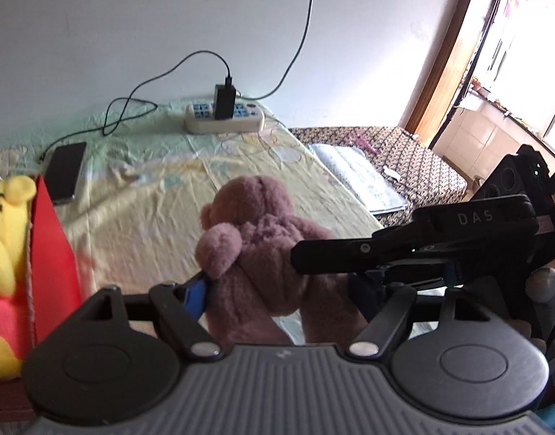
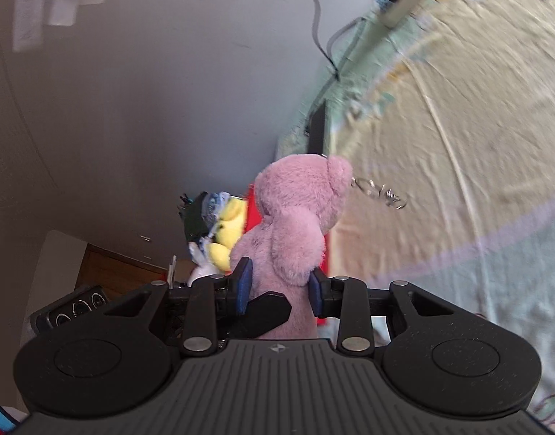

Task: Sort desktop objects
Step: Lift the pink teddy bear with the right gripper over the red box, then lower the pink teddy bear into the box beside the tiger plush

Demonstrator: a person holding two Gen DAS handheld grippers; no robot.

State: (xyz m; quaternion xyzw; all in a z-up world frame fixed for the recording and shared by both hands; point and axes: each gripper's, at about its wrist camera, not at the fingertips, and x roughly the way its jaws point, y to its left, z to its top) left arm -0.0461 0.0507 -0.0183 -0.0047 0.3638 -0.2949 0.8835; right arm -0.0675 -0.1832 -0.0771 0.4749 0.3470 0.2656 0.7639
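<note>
A pink plush bear [image 1: 263,239] sits upright, back to the camera, between the fingers of my left gripper [image 1: 279,299]. That gripper stands wide open, its left blue pad [image 1: 196,295] touching the bear's arm. My right gripper [image 2: 279,288] is shut on the pink plush bear [image 2: 295,217], blue pads pressed into both sides of its body. From the left wrist it comes in from the right, one black finger [image 1: 332,255] lying across the bear. A metal key ring [image 2: 380,192] hangs from the bear's head.
A red box [image 1: 54,253] with a yellow plush toy [image 1: 4,239] stands at the left. A phone [image 1: 65,172] on a cable and a power strip [image 1: 225,117] with a charger lie at the back of the cloth-covered table [image 1: 150,224]. A patterned bench [image 1: 415,156] holds a clear folder [image 1: 361,177].
</note>
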